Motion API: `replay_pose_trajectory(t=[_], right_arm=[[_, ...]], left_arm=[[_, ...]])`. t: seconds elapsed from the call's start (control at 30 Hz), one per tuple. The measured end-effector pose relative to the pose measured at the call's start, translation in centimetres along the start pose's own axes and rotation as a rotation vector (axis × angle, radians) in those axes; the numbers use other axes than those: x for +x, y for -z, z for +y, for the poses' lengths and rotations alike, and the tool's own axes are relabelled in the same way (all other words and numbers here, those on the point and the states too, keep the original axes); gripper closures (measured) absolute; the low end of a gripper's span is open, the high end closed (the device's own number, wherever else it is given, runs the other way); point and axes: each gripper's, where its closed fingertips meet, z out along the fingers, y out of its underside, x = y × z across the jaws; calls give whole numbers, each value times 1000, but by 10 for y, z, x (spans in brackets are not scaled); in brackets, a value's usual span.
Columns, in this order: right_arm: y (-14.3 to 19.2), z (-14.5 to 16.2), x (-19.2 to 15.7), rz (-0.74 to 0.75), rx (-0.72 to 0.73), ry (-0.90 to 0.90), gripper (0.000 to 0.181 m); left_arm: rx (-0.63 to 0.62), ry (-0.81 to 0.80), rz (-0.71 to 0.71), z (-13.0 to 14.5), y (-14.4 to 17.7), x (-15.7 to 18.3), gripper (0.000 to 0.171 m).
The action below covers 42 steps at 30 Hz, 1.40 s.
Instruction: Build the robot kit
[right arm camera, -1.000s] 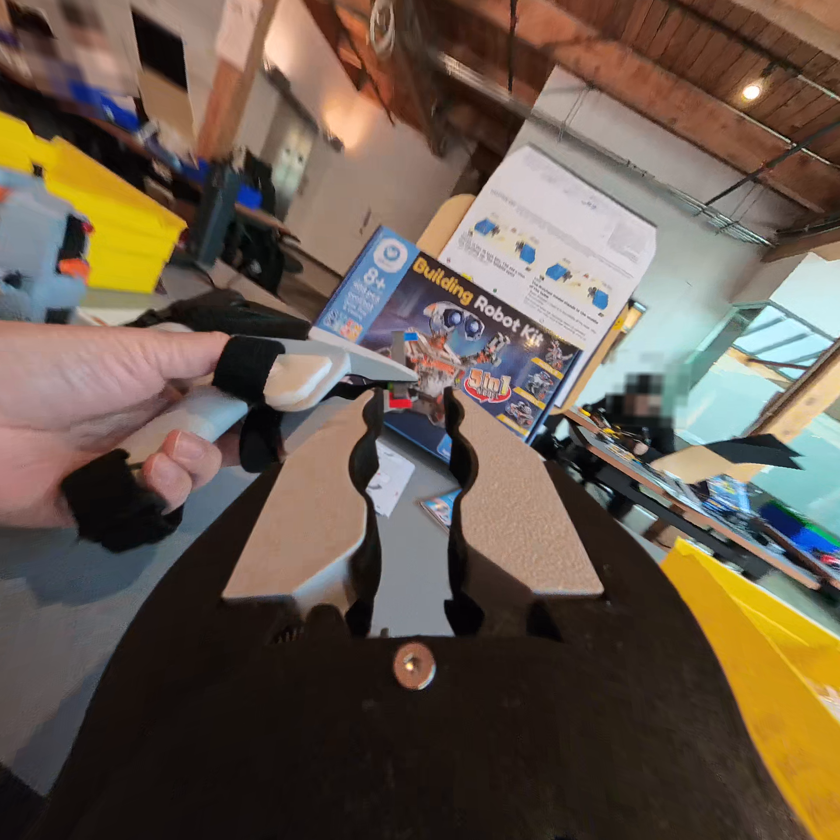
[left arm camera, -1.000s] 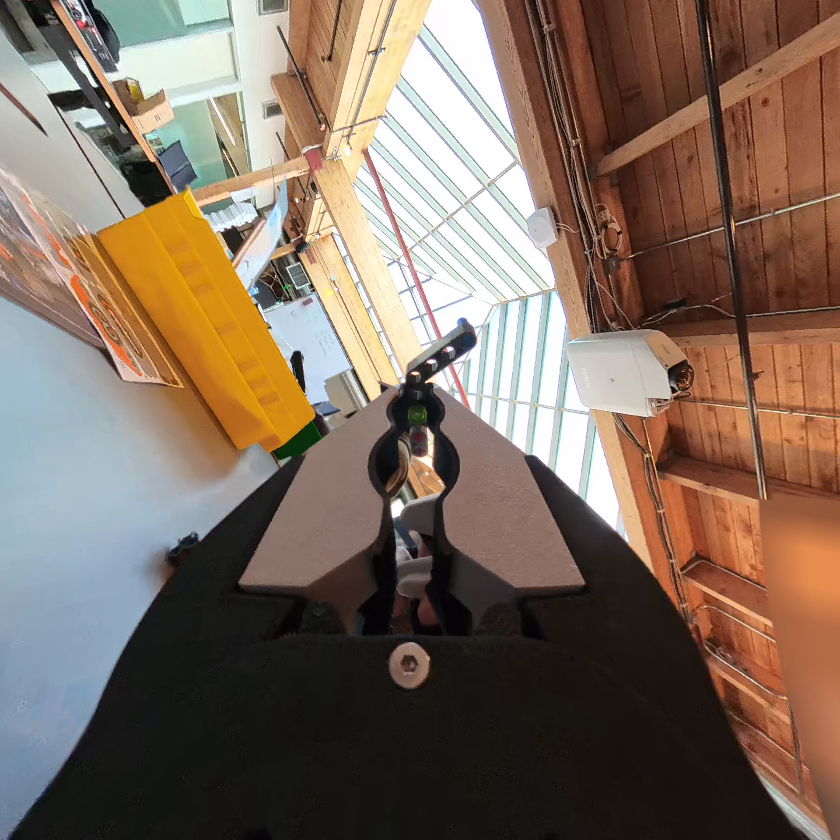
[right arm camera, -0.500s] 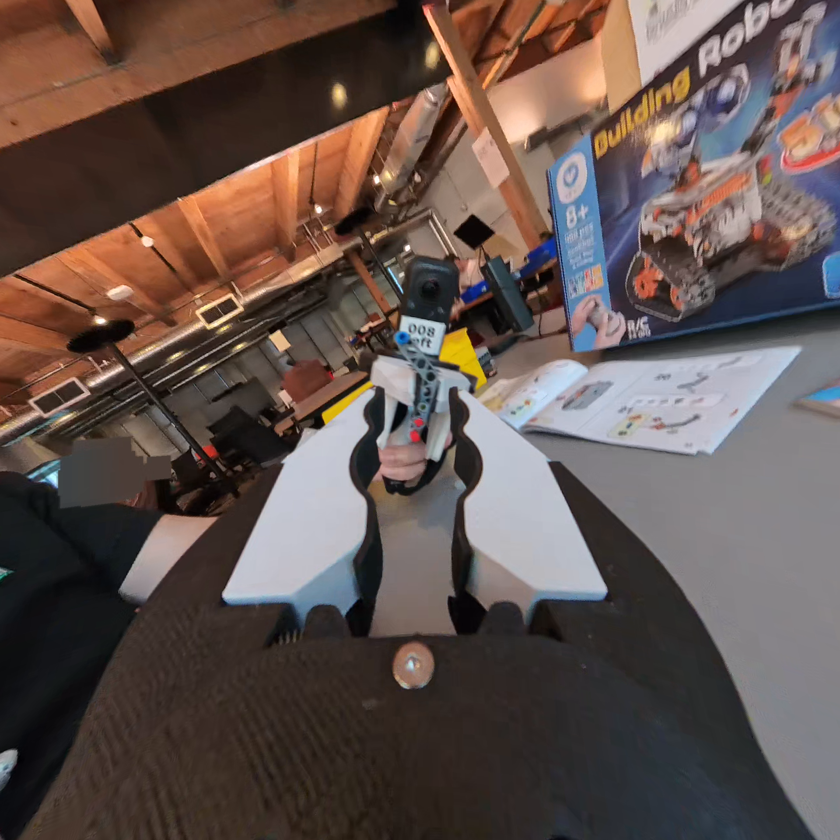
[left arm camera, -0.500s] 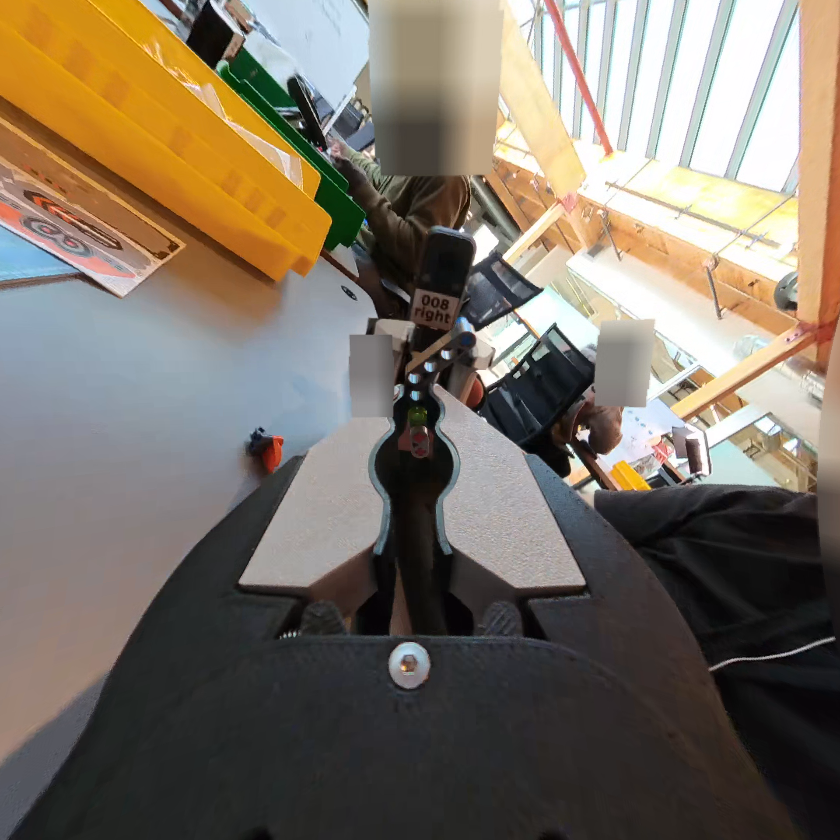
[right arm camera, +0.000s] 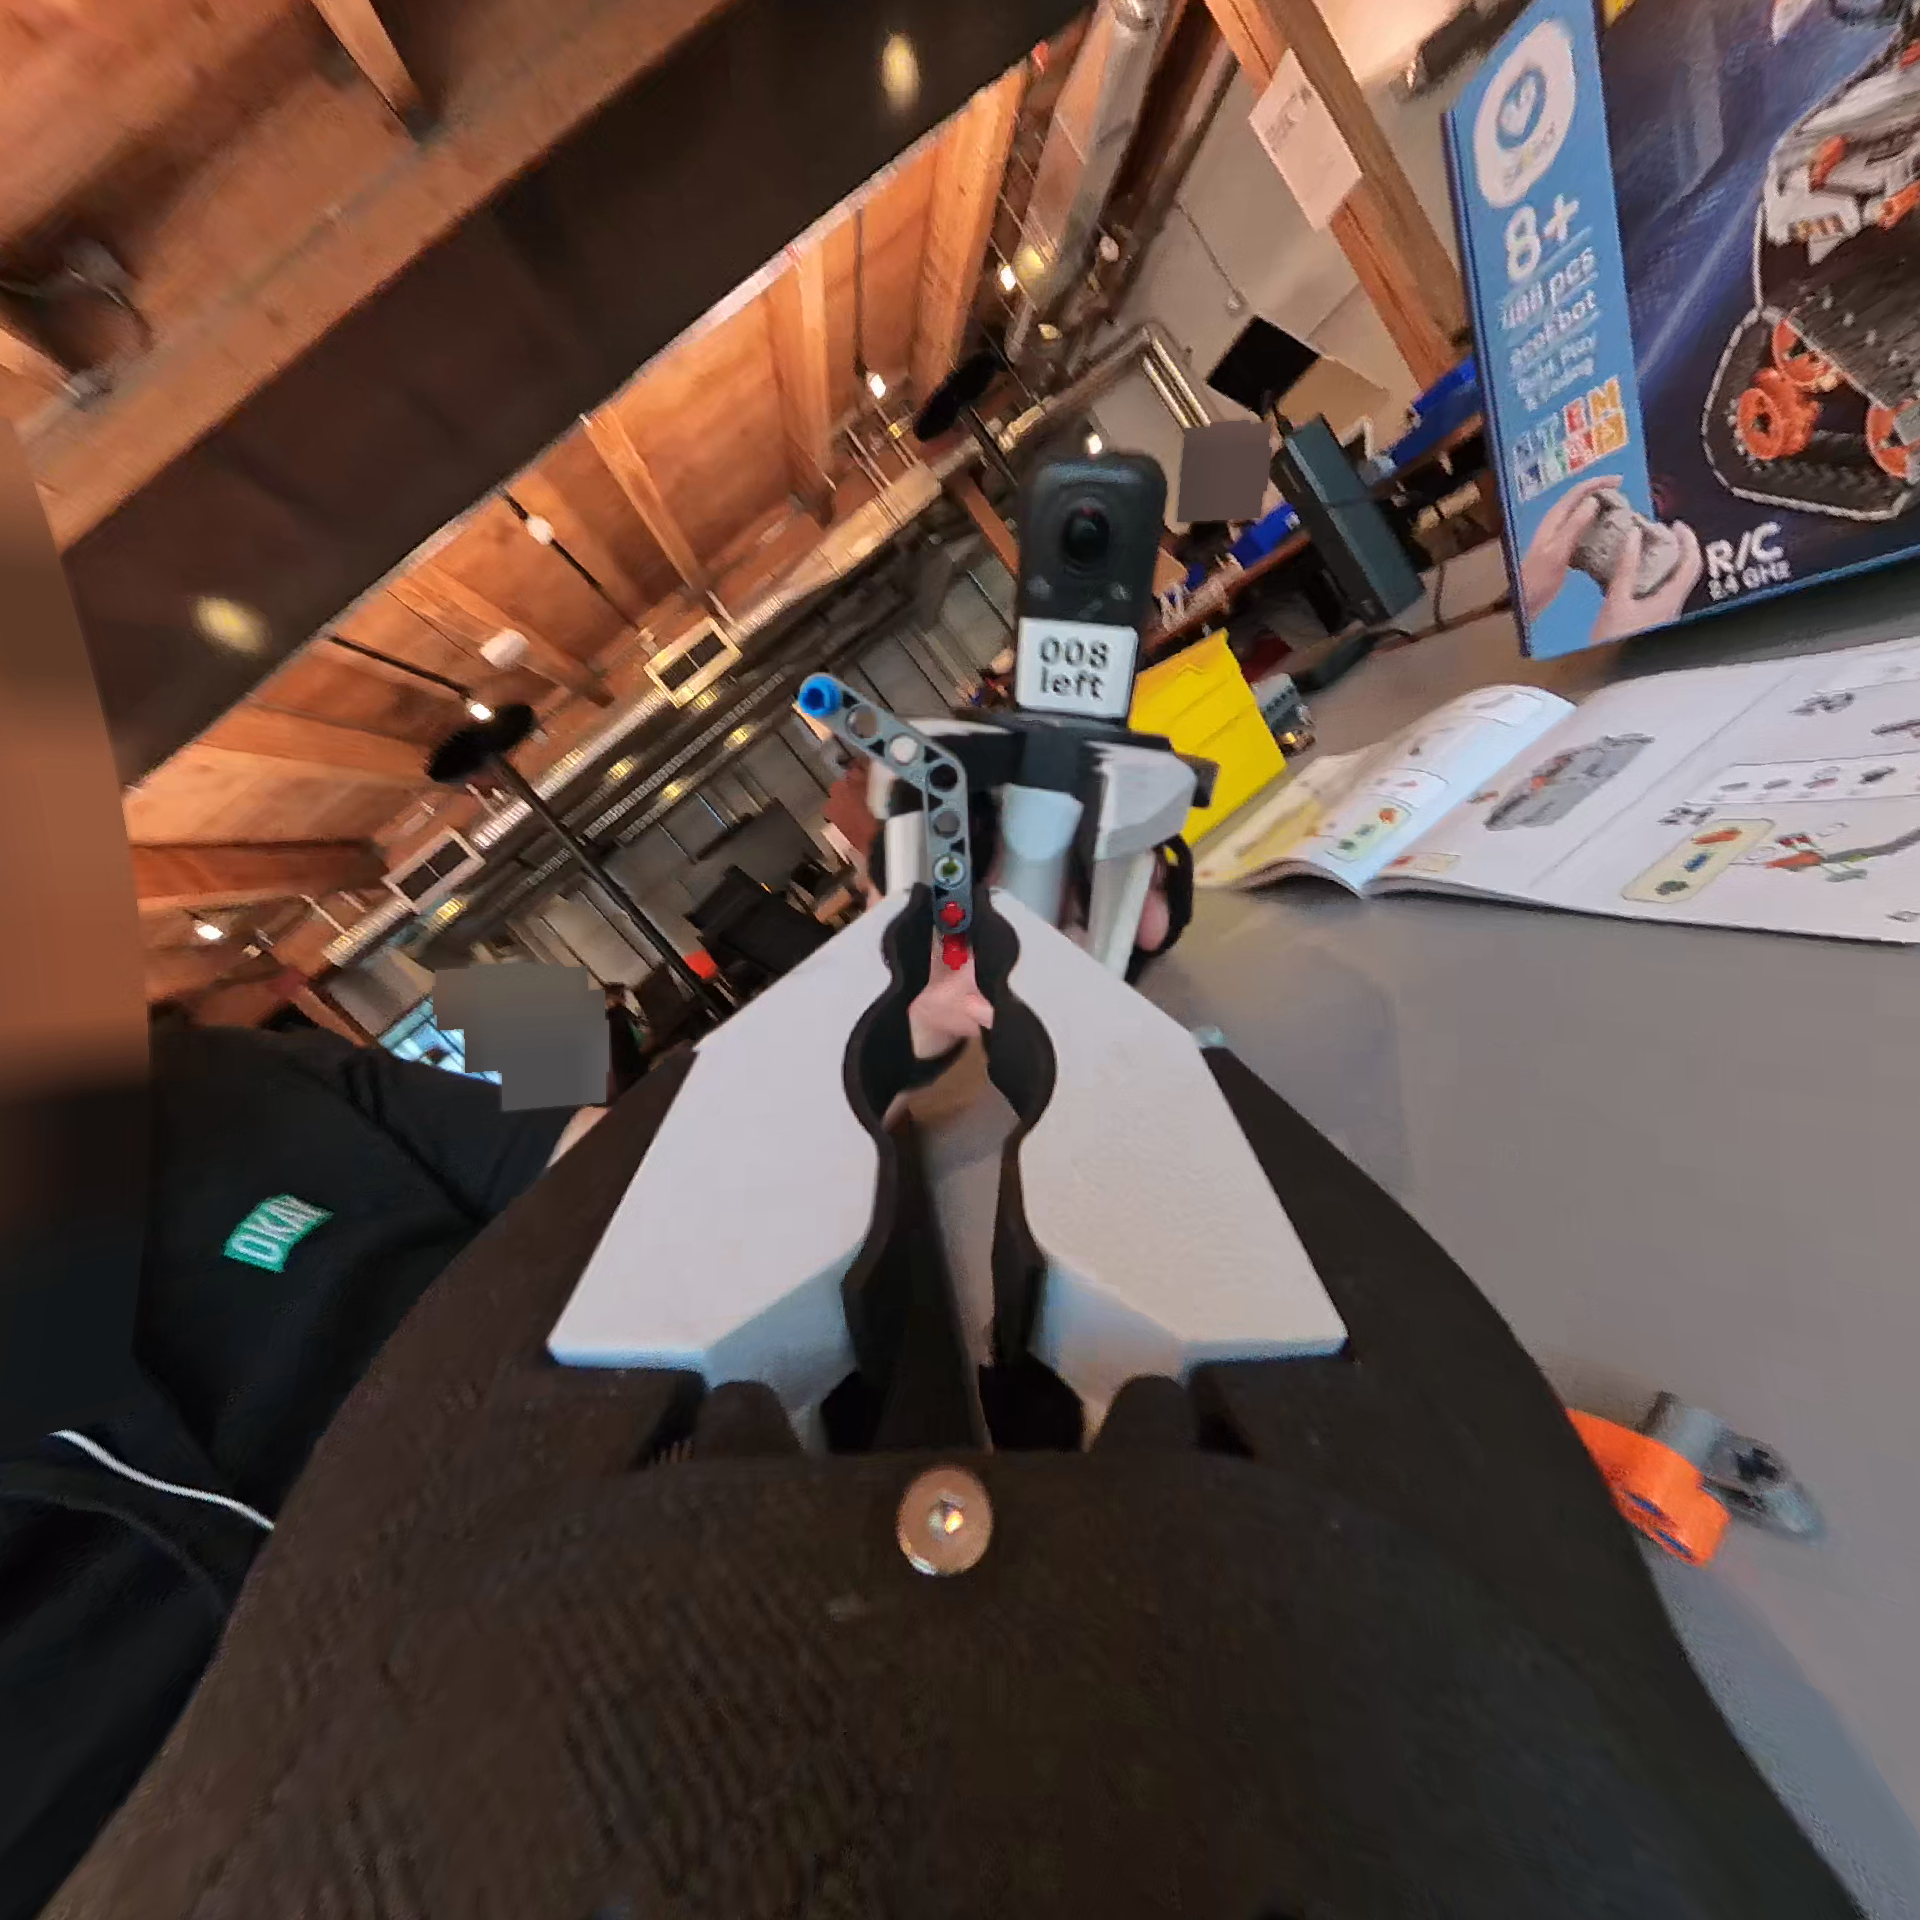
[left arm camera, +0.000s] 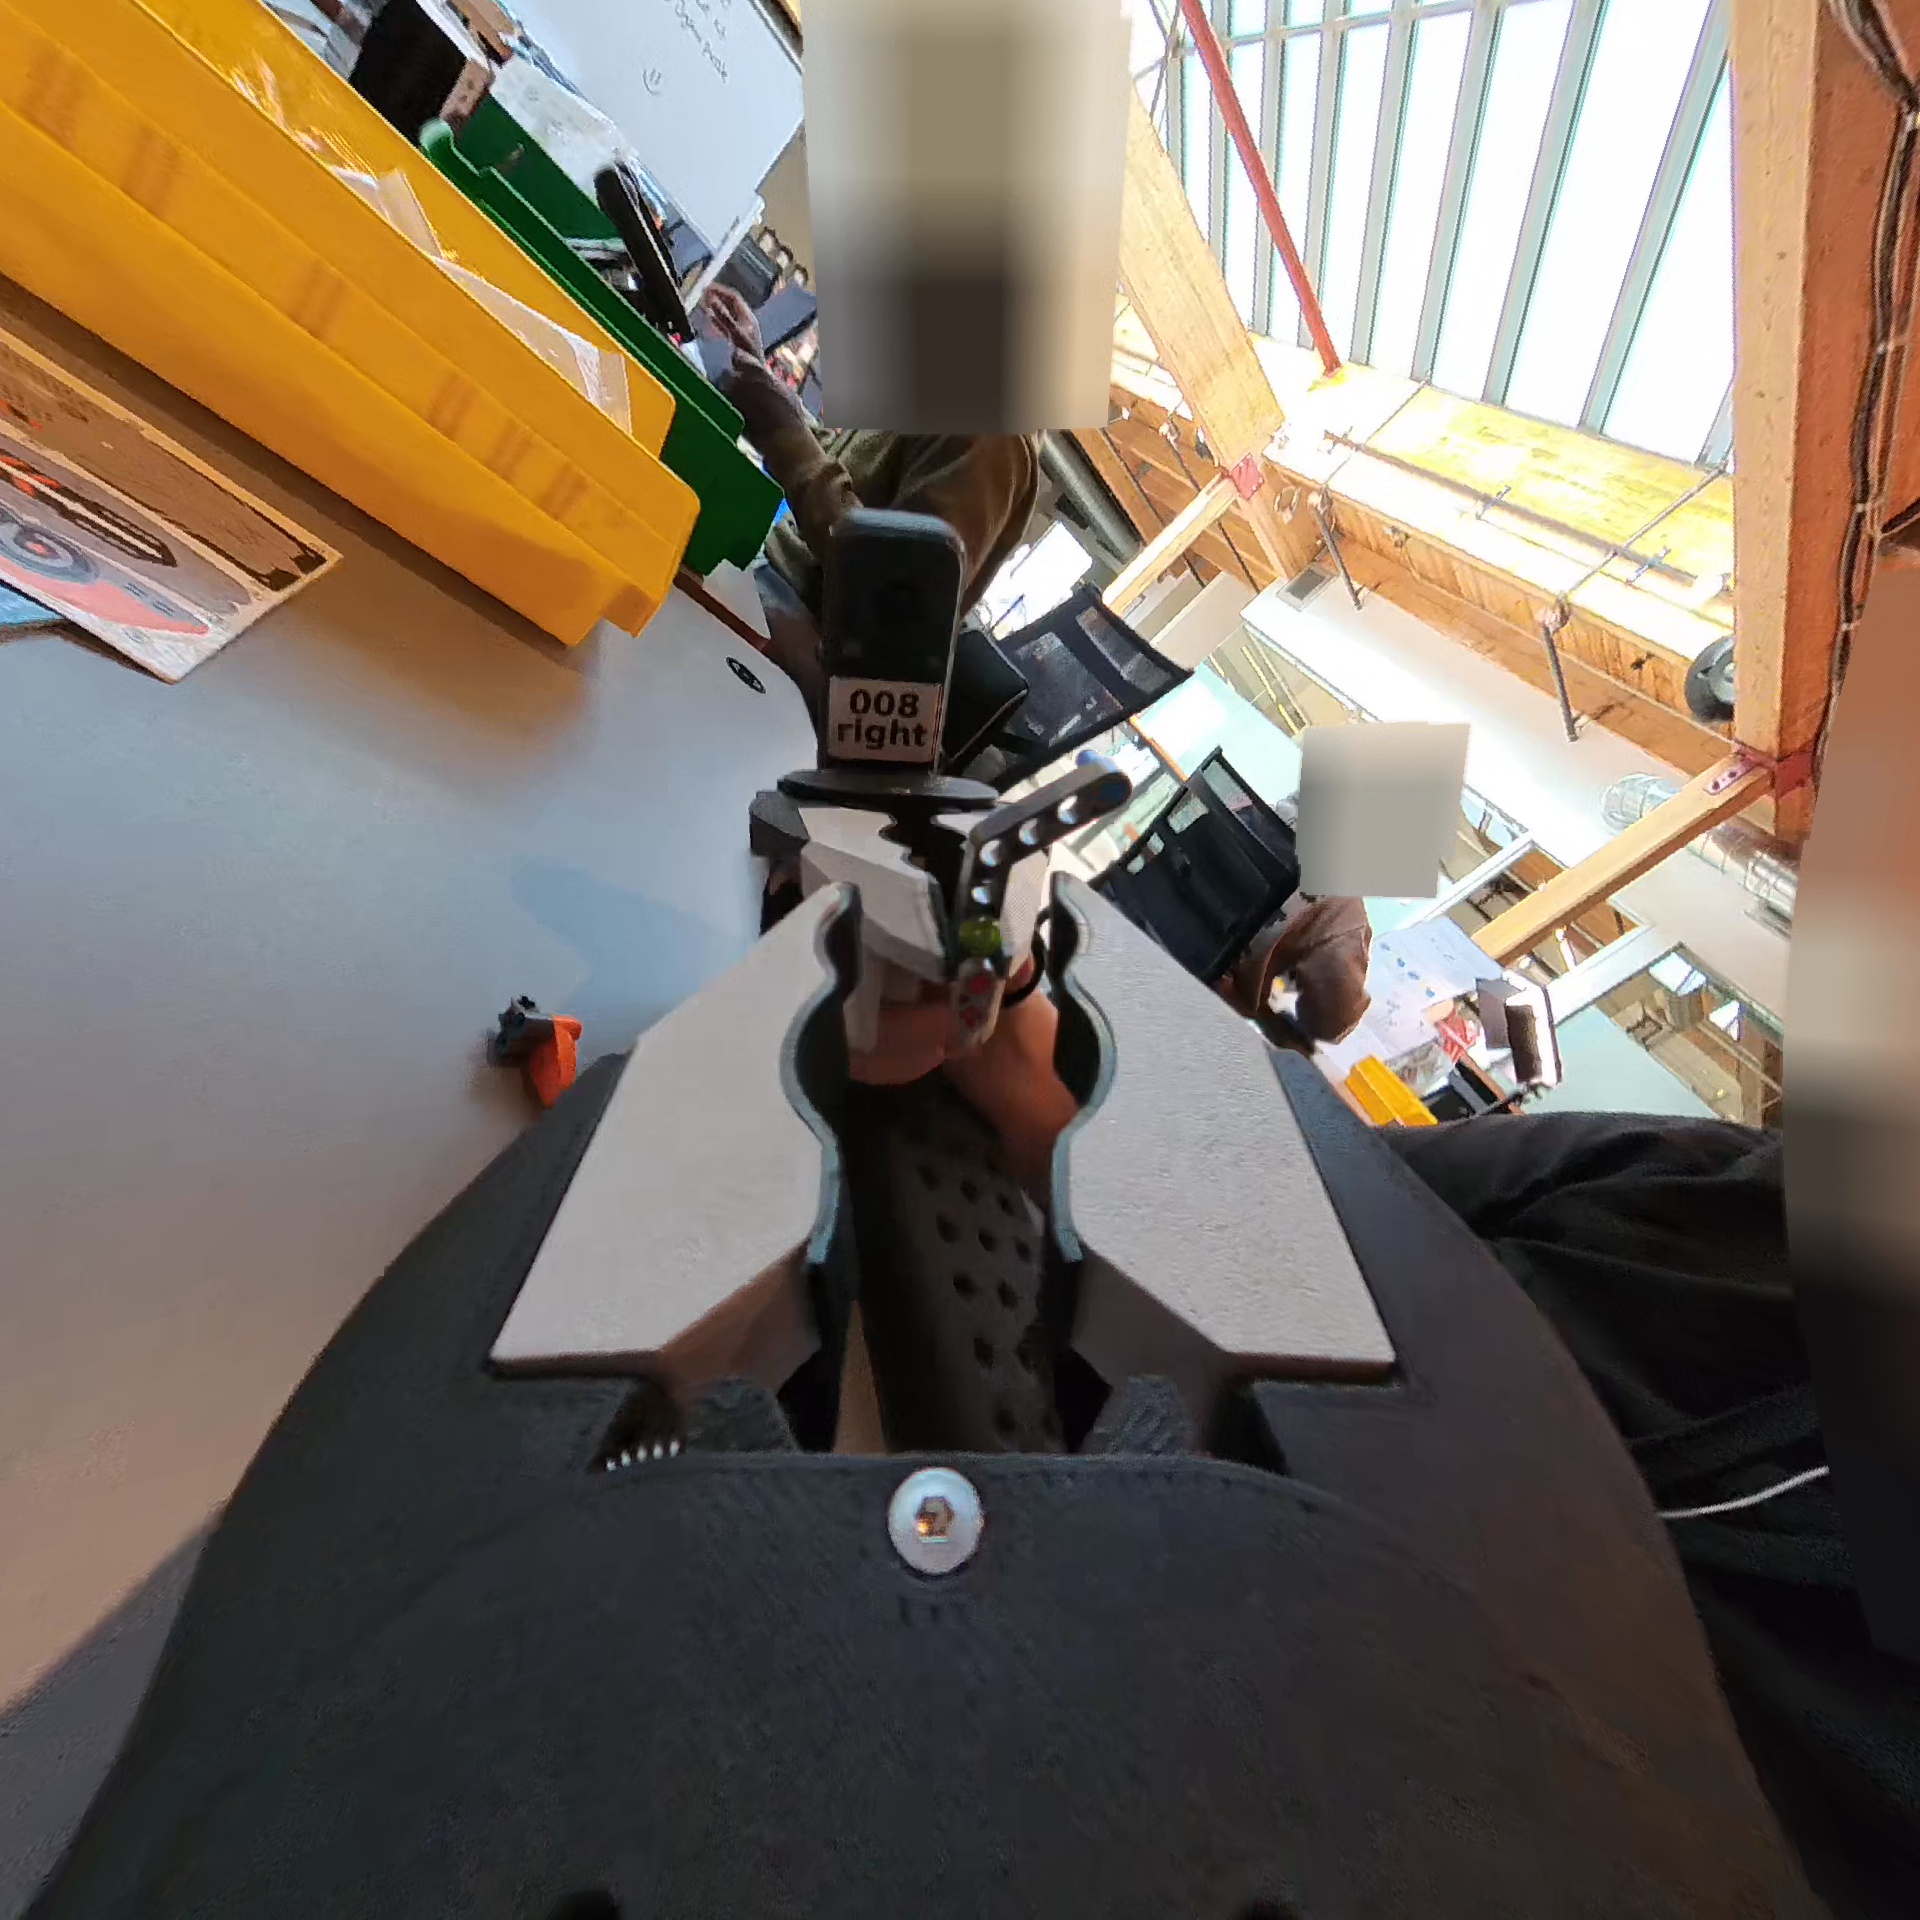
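my left claw (left arm camera: 951,914) has its fingers apart, and my right claw (right arm camera: 948,914) is clamped on the red-pinned lower end of a bent grey beam (right arm camera: 928,800) with holes and a blue pin at its top, held up above the grey bench (right arm camera: 1507,1091) between the two claws, which face each other. an orange-and-grey part (right arm camera: 1683,1481) lies on the bench by my right claw, with an open instruction booklet (right arm camera: 1621,800) and a toy kit box (right arm camera: 1704,312) farther back, and yellow bins (left arm camera: 343,301) stand at the bench's far edge in the left wrist view.
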Motion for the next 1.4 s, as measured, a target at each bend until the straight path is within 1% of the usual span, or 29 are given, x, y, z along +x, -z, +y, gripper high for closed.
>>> replay_pose_trajectory(t=[0.03, 0.07, 0.1, 0.13, 0.2, 0.3, 0.4, 0.47, 0.63, 0.67, 0.73, 0.83, 0.9, 0.93, 0.97, 1.0, 1.03, 1.07, 1.1, 1.13, 1.17, 1.2, 1.23, 1.27, 1.3, 1.33, 1.37, 1.4], right_arm=[[3, -6, -4, -26, 38, -11, 175], [7, -11, -9, -63, 72, -28, 175], [9, -14, -15, -105, 100, -53, 175], [11, -16, -18, -138, 120, -80, 175], [13, -18, -18, -148, 141, -102, 175], [14, -20, -13, -121, 153, -87, 175], [11, -18, -5, -78, 138, -86, 175], [11, -18, -1, -50, 133, -64, 175], [9, -17, 5, -12, 123, -60, 175], [9, -16, 5, -20, 121, -69, 175], [9, -16, 5, -20, 117, -76, 175], [8, -16, 7, 5, 100, -39, 174], [14, -29, 3, 28, 125, 41, 150], [22, -37, 7, 79, 126, 95, 149], [33, -42, 20, 189, 87, 148, 152], [46, -39, 39, 330, -2, 208, 154], [57, -28, 58, 462, -140, 261, 155], [68, -13, 72, 559, -302, 286, 156], [76, 2, 81, 625, -443, 277, 161], [83, 12, 87, 683, -551, 248, 165], [84, 20, 88, 705, -643, 235, 165], [80, 26, 84, 684, -734, 248, 166], [78, 33, 79, 644, -852, 295, 170], [80, 36, 79, 628, -979, 387, 171], [85, 29, 85, 689, -1042, 449, 173], [86, 20, 91, 771, -1016, 367, 178], [79, 16, 91, 797, -939, 178, 179], [67, 15, 87, 763, -839, -14, 173]], left_arm=[[25, 3, 17, -4, 3, 1, 142], [45, 3, 48, -7, 7, 5, 151], [61, 9, 82, -9, 8, 9, 157], [74, 18, 115, -10, 6, 13, 158], [72, 12, 145, -8, -2, 20, 159], [15, -75, 78, 2, -14, 21, 157], [29, -119, -41, 1, -14, 9, 159], [25, -114, -80, 1, -13, 2, 156], [-11, -123, -105, 5, -12, -3, 158], [-15, -125, -95, 6, -13, -2, 165], [-23, -121, -78, 8, -16, -1, 165], [-40, -144, -97, 10, -16, -4, 166], [-52, -137, -89, 10, -14, -2, 166], [-39, -124, -87, 8, -12, -2, 166], [-16, -110, -82, 4, -8, -2, 166], [9, -94, -78, -1, -4, -2, 166], [32, -83, -81, -5, 1, -2, 166], [53, -80, -95, -10, 6, -5, 166], [68, -83, -116, -14, 11, -8, 166], [74, -88, -138, -16, 16, -11, 166], [70, -94, -158, -17, 19, -15, 166], [66, -97, -170, -18, 22, -17, 166], [72, -97, -176, -20, 24, -18, 166], [86, -94, -173, -22, 26, -18, 166], [101, -85, -163, -24, 28, -17, 166], [113, -70, -154, -25, 30, -15, 166], [123, -58, -156, -26, 31, -15, 166], [130, -57, -164, -27, 33, -15, 166]])
